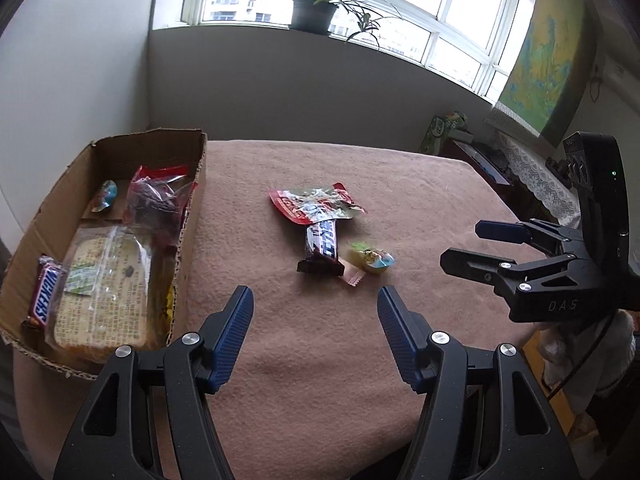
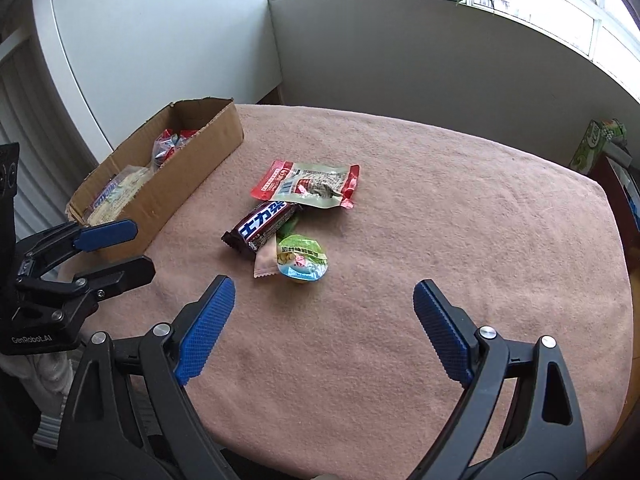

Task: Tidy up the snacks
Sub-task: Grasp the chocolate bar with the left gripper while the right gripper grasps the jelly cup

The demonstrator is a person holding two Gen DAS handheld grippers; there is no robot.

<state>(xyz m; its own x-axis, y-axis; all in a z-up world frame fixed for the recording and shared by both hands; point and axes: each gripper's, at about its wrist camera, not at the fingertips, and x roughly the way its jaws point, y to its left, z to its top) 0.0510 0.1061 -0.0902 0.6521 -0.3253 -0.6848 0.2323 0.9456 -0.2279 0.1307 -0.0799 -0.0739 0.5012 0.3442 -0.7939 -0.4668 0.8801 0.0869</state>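
Where a pink cloth point(image 2: 440, 220) covers the counter point(image 2: 592, 200), both grippers — left gripper point(image 1: 316, 308), right gripper point(image 2: 324, 300) — hover spread; window point(image 1: 400, 0) at twelve o'clock.

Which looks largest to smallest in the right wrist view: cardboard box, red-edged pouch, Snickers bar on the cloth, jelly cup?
1. cardboard box
2. red-edged pouch
3. Snickers bar, close behind the pouch
4. jelly cup, though nearest the camera

Chocolate bar point(image 2: 262, 226) hides the pink wrapper's point(image 2: 265, 265) top.
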